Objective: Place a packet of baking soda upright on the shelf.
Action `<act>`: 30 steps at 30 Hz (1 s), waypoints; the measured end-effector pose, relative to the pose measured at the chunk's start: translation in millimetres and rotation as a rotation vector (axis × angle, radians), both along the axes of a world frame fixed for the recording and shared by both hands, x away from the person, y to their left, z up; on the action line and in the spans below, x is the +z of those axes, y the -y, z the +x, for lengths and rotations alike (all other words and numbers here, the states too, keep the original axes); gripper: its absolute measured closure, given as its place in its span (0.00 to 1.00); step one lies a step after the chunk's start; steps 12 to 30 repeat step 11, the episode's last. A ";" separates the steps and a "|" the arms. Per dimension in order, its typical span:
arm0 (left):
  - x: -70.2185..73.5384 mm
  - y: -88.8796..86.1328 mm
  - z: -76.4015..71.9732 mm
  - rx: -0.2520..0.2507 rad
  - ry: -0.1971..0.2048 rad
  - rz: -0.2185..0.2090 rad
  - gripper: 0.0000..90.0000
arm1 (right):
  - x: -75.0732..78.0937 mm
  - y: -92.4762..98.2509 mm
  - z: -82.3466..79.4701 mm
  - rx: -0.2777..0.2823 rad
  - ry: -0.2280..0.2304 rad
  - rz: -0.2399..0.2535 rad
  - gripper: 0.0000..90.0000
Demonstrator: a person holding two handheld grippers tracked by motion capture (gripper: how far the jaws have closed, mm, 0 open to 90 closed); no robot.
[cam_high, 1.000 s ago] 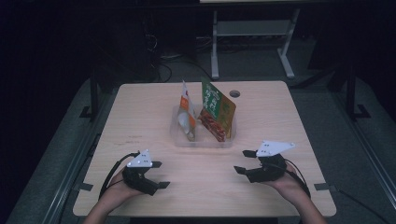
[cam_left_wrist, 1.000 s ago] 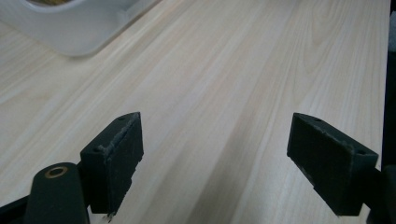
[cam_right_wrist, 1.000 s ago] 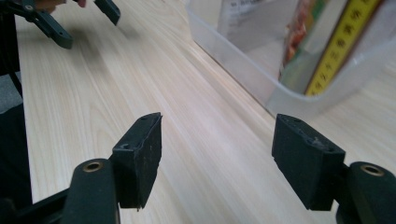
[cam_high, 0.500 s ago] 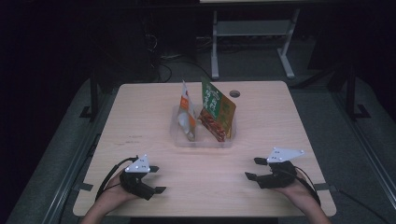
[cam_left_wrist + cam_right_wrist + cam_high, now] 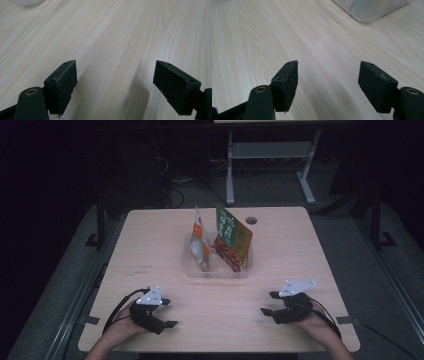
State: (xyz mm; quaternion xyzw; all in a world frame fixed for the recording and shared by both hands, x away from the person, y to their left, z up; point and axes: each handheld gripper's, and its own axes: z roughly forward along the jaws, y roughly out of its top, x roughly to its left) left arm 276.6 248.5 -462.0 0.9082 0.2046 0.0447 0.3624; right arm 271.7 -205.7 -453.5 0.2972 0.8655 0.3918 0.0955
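Note:
A clear plastic bin (image 5: pixel 220 270) stands mid-table and holds two upright snack bags: a white-and-orange one (image 5: pixel 200 240) and a green-and-orange one (image 5: pixel 231 237). My left gripper (image 5: pixel 169 314) lies on the table near the front left, held by a hand; its jaws stand wide apart over bare wood (image 5: pixel 115 82), nothing between them. My right gripper (image 5: pixel 268 304) rests near the front right, also in a hand, open and empty (image 5: pixel 328 85). A corner of the bin (image 5: pixel 372 10) shows at the top of the right gripper view.
The light wooden table (image 5: pixel 150 245) has a round cable hole (image 5: pixel 251 220) at the back. A white table frame (image 5: pixel 270 155) stands on the dark floor beyond. Cables trail from both grippers toward the front edge.
My right gripper has sunk toward the table and drifted nearer the front edge. The left gripper has slipped slightly toward the front. Both stay open.

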 end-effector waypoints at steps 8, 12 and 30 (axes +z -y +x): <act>-0.3 0.6 0.2 -0.002 0.002 0.000 0.21 | 0.2 0.1 0.2 0.001 0.002 0.006 0.35; -0.5 0.9 0.8 -0.004 0.005 0.001 0.21 | 0.4 0.5 0.1 -0.001 0.004 0.011 0.34; -0.5 0.9 0.8 -0.004 0.005 0.001 0.21 | 0.4 0.5 0.1 -0.001 0.004 0.011 0.34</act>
